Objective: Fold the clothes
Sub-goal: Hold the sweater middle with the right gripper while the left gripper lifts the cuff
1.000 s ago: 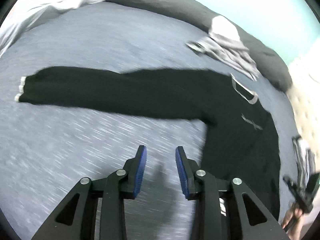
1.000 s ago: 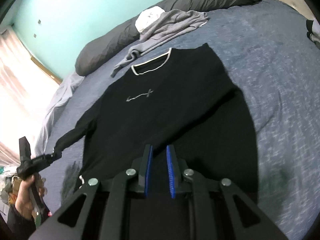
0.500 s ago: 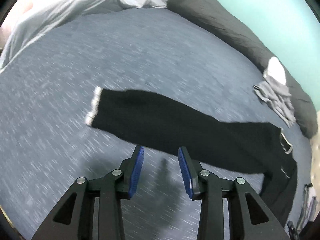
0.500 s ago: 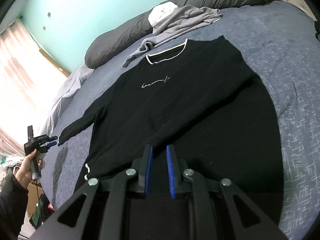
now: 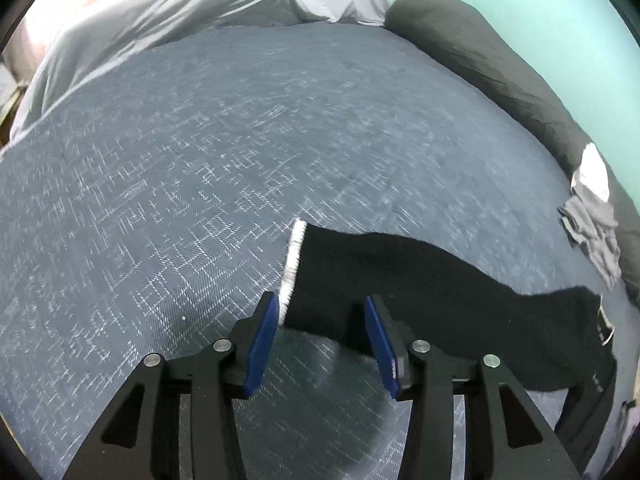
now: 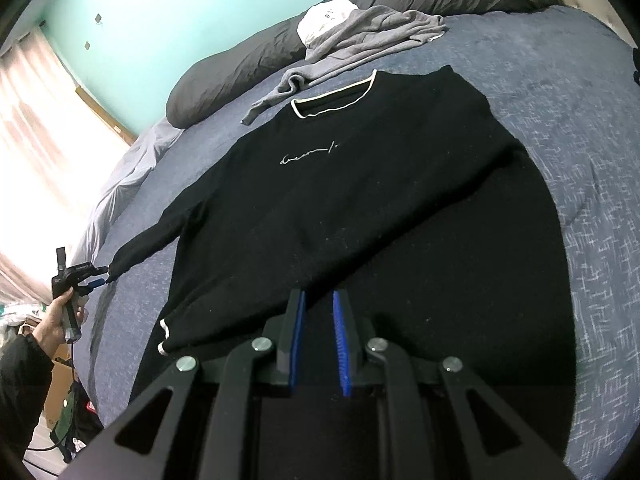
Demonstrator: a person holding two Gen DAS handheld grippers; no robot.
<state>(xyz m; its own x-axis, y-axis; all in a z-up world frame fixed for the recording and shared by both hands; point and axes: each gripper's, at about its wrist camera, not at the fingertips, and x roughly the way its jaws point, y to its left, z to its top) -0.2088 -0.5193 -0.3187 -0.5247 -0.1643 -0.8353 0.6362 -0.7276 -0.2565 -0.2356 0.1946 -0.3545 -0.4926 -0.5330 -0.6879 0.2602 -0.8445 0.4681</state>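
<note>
Blue-grey woven bed cover [image 5: 208, 168], flecked white, under everything. Black knit sweater [image 6: 340, 200] spread flat upon it, chest up, white-trimmed collar toward dark bolster pillows [image 6: 240, 68] and crumpled grey garment [image 6: 360, 40]. Soft, light, limp by the look; likely to sag and drag, so best taken at cuff or hem. White-striped cuff [image 5: 292, 264] between left tool [image 5: 320, 336], opening, pads clear of cloth. Right tool [image 6: 320, 340] narrowly parted over hem; grip on cloth impossible to tell.

Black sweater [image 6: 360, 208] spread flat mid-frame on the blue bedspread [image 6: 580, 120]; right gripper [image 6: 319, 344] low centre over its hem, jaws narrow; left gripper [image 6: 94, 278] far left at the sleeve cuff, opening
</note>
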